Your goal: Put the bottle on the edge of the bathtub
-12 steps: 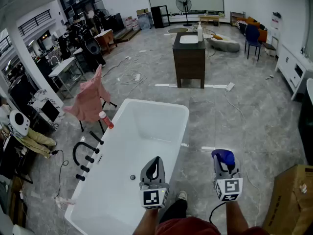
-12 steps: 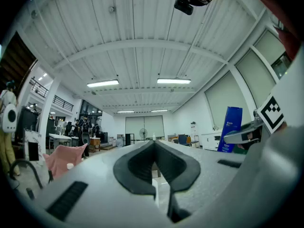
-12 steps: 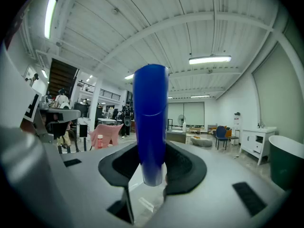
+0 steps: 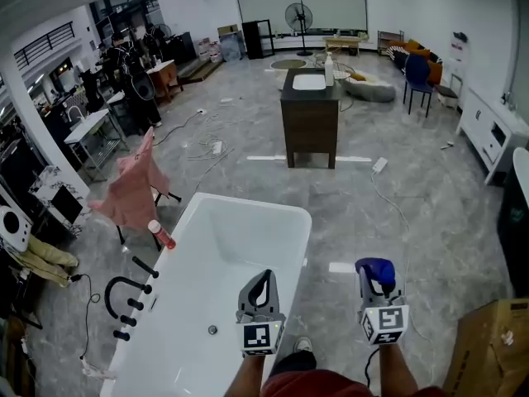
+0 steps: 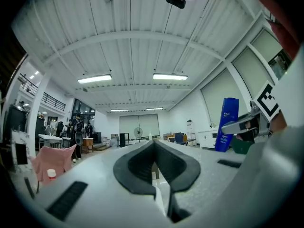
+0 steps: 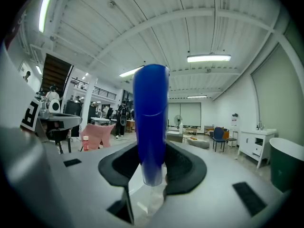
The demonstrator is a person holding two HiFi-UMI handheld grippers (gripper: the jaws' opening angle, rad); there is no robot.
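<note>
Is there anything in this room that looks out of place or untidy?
Yes: loose cables trail over the floor beyond the bathtub, and a pink cloth hangs rumpled over a chair beside it. Nothing seems spilled.

The white rectangular bathtub's [image 4: 248,202] far and right rims lie bare, with open grey stone floor [image 4: 388,222] alongside. The left rim is crowded: a small red bottle with a white cap [image 4: 159,234], a curved black faucet [image 4: 111,284] and black knobs [image 4: 130,305] stand there. A pink cloth-draped chair [image 4: 128,190] stands just beside that rim.
</note>
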